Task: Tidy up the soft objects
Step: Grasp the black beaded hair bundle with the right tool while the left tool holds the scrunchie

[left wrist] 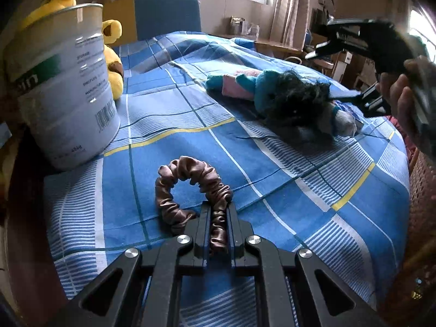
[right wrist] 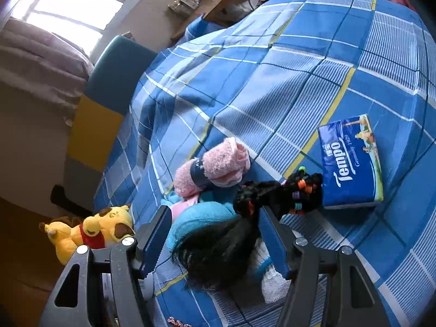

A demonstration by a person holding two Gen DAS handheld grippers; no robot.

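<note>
Bedspread (left wrist: pixel 169 114) in blue check covers the whole working surface; on it, to the left, stands a tall white tin (left wrist: pixel 62 87) with a yellow plush toy (left wrist: pixel 113 54) behind it; toward the right lies a heap of soft things, a blue plush (right wrist: pixel 201 215) with a dark hairpiece (right wrist: pixel 218 256) over it and a rolled pink towel (right wrist: pixel 215 166) just beyond; a tissue pack (right wrist: pixel 351 163) sits near the heap; smallest, a brown satin scrunchie (left wrist: pixel 188 188) lies in the foreground.

Risk, as I judge it: the satin is slippery and only one side of the loop is pinched, so a quick lift toward the tin could let it slide out; the hairpiece may snag and drag the plush along.

The left gripper (left wrist: pixel 218 212) is clenched on the scrunchie's near side, the rest of the loop resting on the cloth ahead of the fingertips; the right gripper (right wrist: pixel 215 234) stands spread, gripping nothing, with the hairpiece and blue plush between its fingers.
</note>
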